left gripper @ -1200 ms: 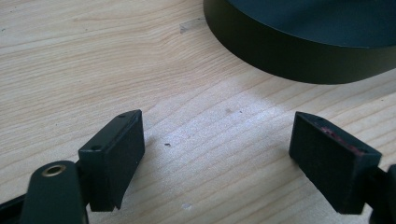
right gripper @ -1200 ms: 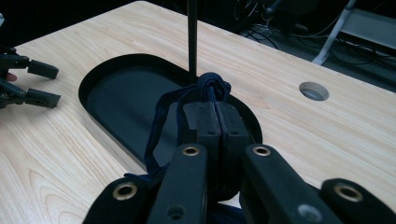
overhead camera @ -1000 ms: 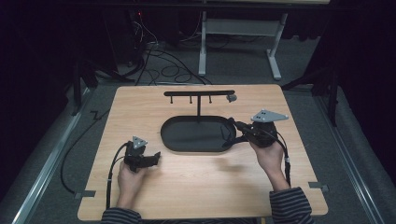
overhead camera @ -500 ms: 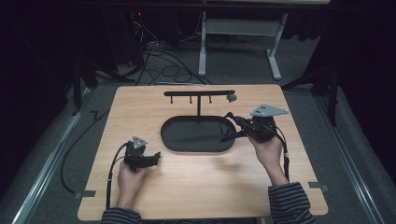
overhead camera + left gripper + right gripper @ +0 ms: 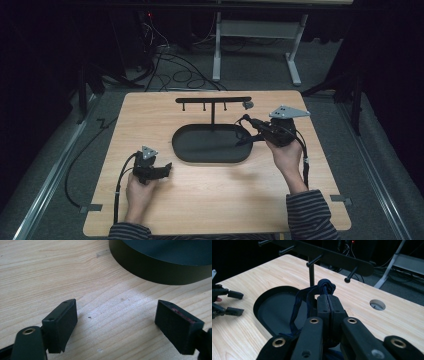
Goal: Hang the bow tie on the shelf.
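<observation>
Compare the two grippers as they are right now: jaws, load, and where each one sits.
The left gripper has its jaws spread wide with nothing between them; the right gripper is shut on a dark blue band.
The left gripper sits low over bare wooden table, in front of the black oval tray; the right gripper is at the tray's right end, near the peg rack.
Both are black, hand-held and cabled.

You are holding the right gripper point(image 5: 248, 131) over the black tray's point(image 5: 200, 155) right end, just below the peg rack point(image 5: 213, 100); your left gripper point(image 5: 164, 169) is resting left of the tray.
</observation>
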`<move>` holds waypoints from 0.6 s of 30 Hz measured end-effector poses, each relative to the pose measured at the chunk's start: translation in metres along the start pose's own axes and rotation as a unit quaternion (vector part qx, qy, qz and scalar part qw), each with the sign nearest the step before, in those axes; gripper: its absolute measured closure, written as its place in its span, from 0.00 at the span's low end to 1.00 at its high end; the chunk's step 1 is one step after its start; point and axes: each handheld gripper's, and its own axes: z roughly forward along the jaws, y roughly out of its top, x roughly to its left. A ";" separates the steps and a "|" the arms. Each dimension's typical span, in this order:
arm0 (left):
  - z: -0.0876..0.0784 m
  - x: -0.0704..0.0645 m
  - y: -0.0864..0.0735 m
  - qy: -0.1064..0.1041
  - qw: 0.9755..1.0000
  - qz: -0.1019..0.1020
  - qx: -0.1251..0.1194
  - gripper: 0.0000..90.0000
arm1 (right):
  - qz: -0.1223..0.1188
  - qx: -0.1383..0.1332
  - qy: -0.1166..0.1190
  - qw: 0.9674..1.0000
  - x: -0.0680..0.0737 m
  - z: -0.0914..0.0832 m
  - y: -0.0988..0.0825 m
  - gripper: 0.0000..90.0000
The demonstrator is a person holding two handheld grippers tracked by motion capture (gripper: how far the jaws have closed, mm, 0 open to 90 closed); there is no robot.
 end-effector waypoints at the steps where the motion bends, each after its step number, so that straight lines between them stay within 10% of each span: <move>1: 0.000 0.000 0.000 0.000 1.000 0.000 0.000 0.21 | -0.001 0.000 -0.001 1.000 -0.001 0.000 0.001 1.00; 18: 0.000 0.000 0.000 0.000 1.000 0.000 0.000 0.21 | 0.004 -0.012 -0.010 1.000 -0.007 0.005 0.017 1.00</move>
